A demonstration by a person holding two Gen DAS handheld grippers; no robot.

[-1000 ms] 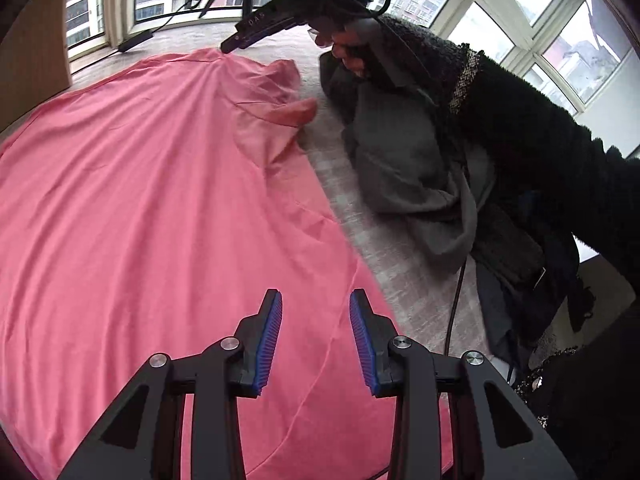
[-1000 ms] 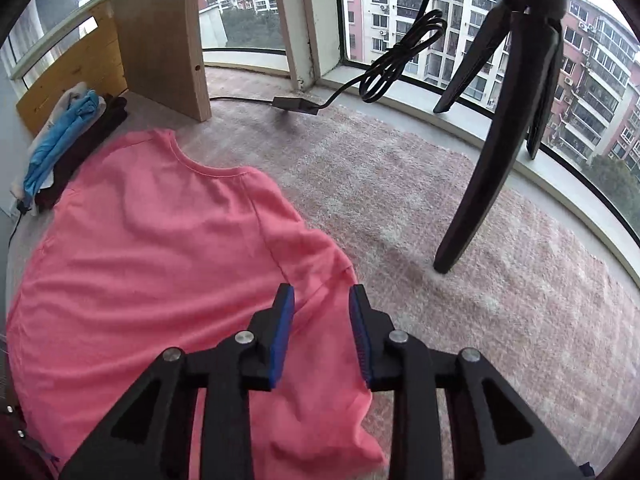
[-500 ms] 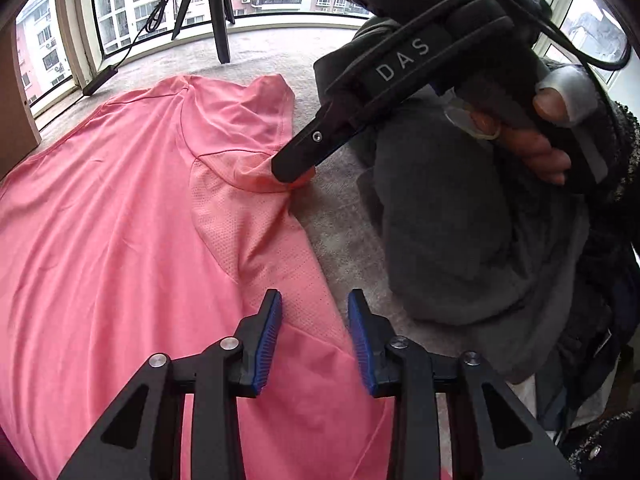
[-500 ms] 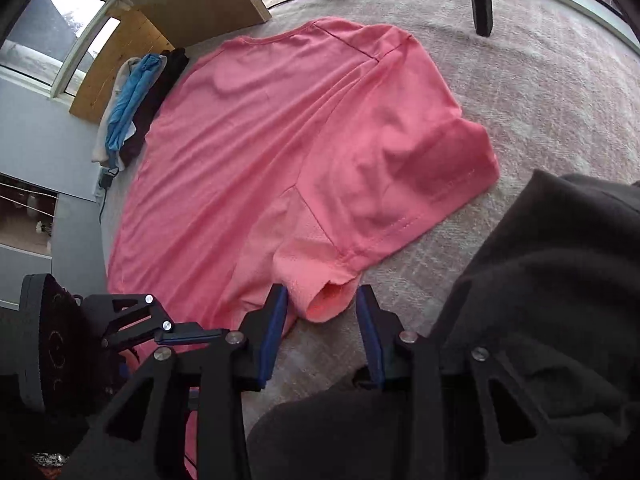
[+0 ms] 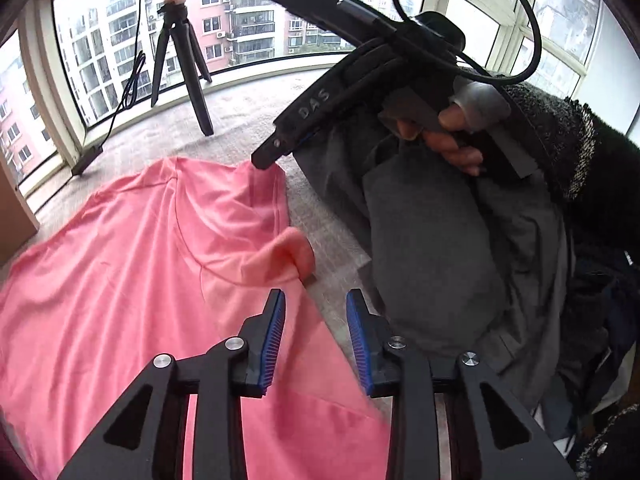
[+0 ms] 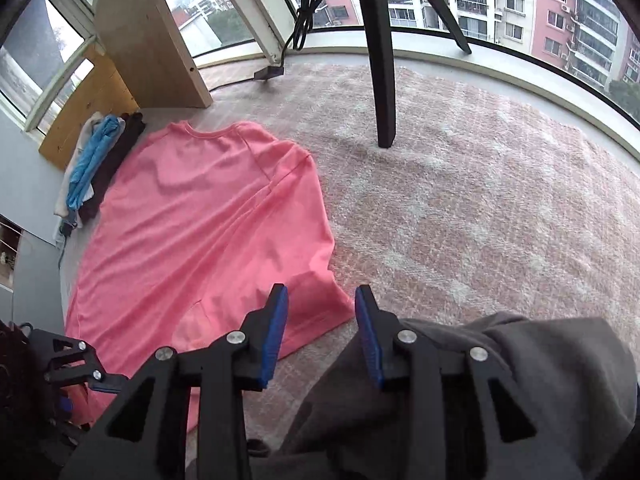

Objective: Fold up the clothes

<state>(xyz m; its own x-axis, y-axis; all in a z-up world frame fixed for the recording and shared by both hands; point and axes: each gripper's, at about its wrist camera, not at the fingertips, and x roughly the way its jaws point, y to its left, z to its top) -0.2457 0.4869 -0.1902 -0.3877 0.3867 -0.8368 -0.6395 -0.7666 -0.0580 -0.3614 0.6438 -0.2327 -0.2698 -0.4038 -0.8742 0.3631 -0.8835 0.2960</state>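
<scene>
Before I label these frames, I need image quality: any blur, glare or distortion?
Left wrist view: strong fisheye bending of the window frames, bright backlight from outside, pink shirt hem smeared beside the left tool. Right wrist view: same curvature, even daylight, shirt sharp.

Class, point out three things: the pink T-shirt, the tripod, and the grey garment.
pink T-shirt [image 6: 192,216], right wrist view, middle of its body.
tripod [image 5: 196,80], left wrist view, its front leg.
grey garment [image 5: 432,248], left wrist view, its broad flat panel.
</scene>
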